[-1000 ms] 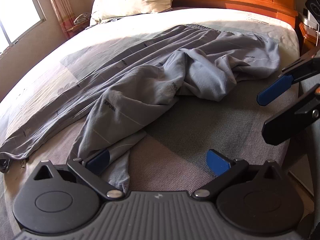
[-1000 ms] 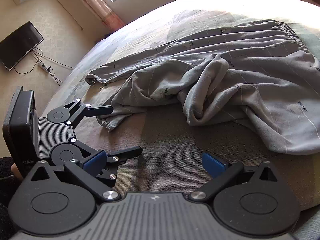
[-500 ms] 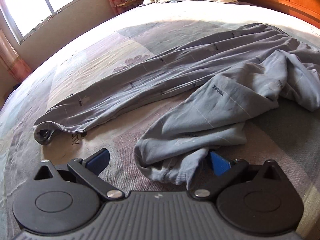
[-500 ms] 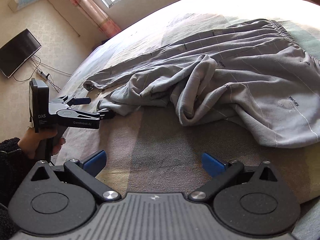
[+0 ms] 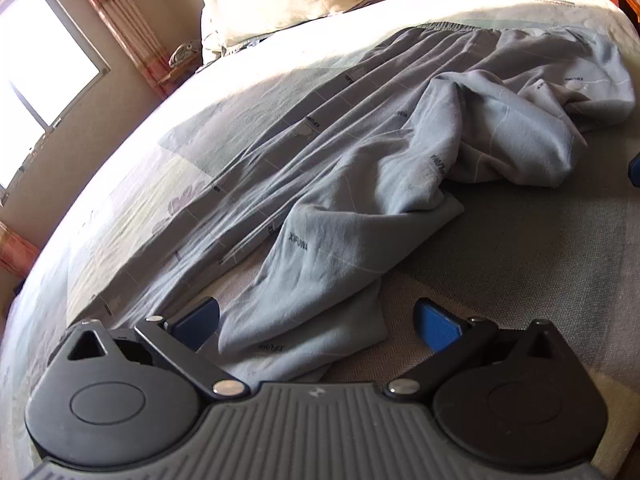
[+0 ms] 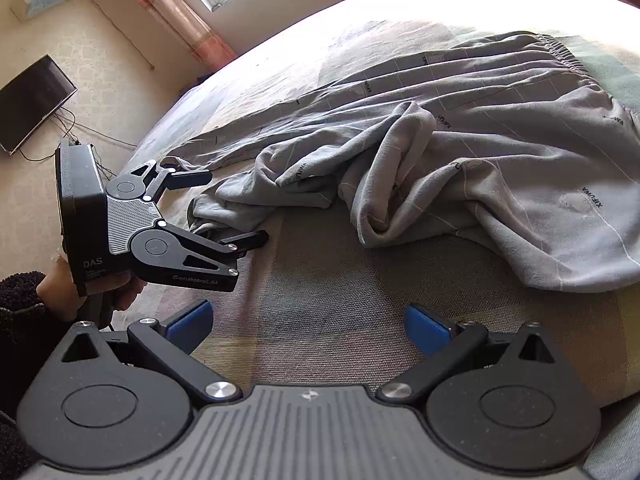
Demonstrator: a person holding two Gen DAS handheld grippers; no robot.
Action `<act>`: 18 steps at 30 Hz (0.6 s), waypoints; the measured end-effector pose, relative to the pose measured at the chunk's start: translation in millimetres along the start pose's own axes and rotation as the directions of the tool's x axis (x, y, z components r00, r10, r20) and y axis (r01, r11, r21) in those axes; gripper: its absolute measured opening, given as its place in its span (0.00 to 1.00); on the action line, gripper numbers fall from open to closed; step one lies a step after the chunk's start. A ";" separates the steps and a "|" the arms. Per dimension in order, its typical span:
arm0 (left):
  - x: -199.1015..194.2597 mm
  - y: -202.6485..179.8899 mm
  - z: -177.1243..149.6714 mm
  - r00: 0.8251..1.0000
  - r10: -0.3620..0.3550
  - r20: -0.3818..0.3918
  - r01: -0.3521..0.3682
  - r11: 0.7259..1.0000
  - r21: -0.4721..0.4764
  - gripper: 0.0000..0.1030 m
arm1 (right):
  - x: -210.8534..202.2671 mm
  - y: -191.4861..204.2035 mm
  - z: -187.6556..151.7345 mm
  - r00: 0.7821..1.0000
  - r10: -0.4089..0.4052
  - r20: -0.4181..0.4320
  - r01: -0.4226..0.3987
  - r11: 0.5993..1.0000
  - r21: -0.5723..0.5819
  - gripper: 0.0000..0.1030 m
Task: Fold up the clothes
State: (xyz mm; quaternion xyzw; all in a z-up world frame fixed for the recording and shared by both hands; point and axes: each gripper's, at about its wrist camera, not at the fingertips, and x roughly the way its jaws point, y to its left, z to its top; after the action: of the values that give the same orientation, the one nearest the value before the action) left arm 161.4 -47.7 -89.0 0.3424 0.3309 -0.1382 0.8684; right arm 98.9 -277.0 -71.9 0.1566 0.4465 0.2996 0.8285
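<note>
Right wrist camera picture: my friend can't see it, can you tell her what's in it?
Crumpled grey trousers lie spread across a bed. The left tongs, held in a hand, are open around a trouser leg's end, while the right tongs hang open over bare bedcover.

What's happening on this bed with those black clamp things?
A person is holding a two-finger gripper in each hand to fold a pair of grey trousers that lies crumpled on the bed. The left gripper is open, with the cuff end of one trouser leg between its fingers. The right gripper is also open and hovers over bare bedcover, holding nothing. No fold is made yet.
</note>
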 end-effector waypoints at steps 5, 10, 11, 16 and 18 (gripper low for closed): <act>2.6 4.5 -1.5 0.981 0.190 -0.041 -0.187 0.980 0.060 1.00 | -3.2 -1.3 -0.4 1.000 -0.011 0.013 0.011 1.000 -0.001 1.00; -17.0 19.9 -17.4 0.950 0.309 -0.042 -0.305 0.948 0.091 1.00 | -4.6 -7.8 -0.6 1.000 -0.003 0.021 0.003 1.000 0.020 1.00; -19.8 22.3 -19.9 0.941 0.335 -0.044 -0.329 0.939 0.097 1.00 | -3.7 -9.2 -0.5 1.000 -0.002 0.020 0.001 1.000 0.025 1.00; -24.5 18.1 -21.7 0.956 0.291 -0.035 -0.285 0.950 0.131 1.00 | -0.1 -8.5 -1.4 1.000 0.016 0.010 -0.016 1.000 0.025 1.00; -24.6 3.0 -20.8 0.969 0.248 -0.016 -0.240 0.951 0.193 1.00 | 0.5 -6.8 -0.8 1.000 0.015 0.007 -0.015 1.000 0.017 1.00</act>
State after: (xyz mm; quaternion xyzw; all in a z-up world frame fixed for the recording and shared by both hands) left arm 134.5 -30.9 -82.4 0.4644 0.2886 -0.0539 0.8356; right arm 100.9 -281.9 -76.3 0.1682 0.4449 0.3013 0.8264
